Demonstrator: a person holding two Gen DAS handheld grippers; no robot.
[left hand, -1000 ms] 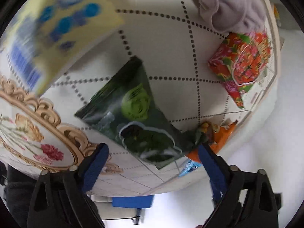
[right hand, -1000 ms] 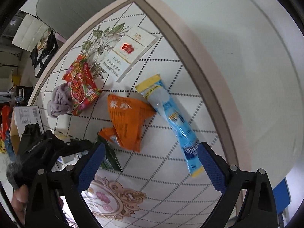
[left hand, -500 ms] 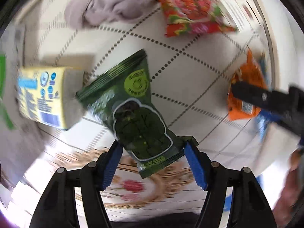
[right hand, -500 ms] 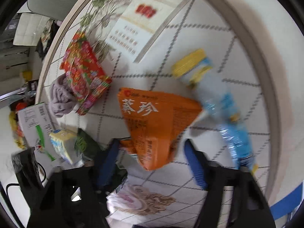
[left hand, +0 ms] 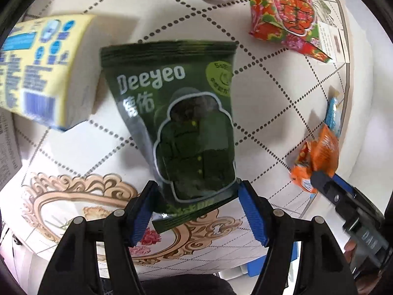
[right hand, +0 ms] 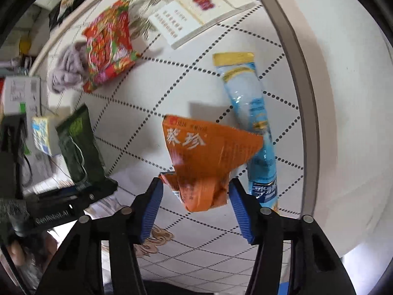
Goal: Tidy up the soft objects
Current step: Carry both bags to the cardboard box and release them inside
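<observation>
- The table (left hand: 282, 113), white with a dotted diamond pattern and a gold scroll motif at the lower left of the left wrist view, fills both frames.
- The dark green pouch (left hand: 186, 127) stands at the centre of the left wrist view, its lower end pinched between the blue pads of the left gripper (left hand: 196, 211).
- The yellow pack (left hand: 41, 73) lies at the upper left of that view, just beside the pouch.
- The orange packet (right hand: 206, 162) sits at the centre of the right wrist view, its crumpled lower end clamped by the right gripper (right hand: 195, 202).
- The light blue tube pack (right hand: 250, 123) runs from upper centre to lower right, partly under the orange packet.
- The red floral packet (right hand: 109, 46) lies upper left, touching the lilac cloth (right hand: 65, 72) to its left.
- The white booklet (right hand: 196, 14) lies at the top centre.
</observation>
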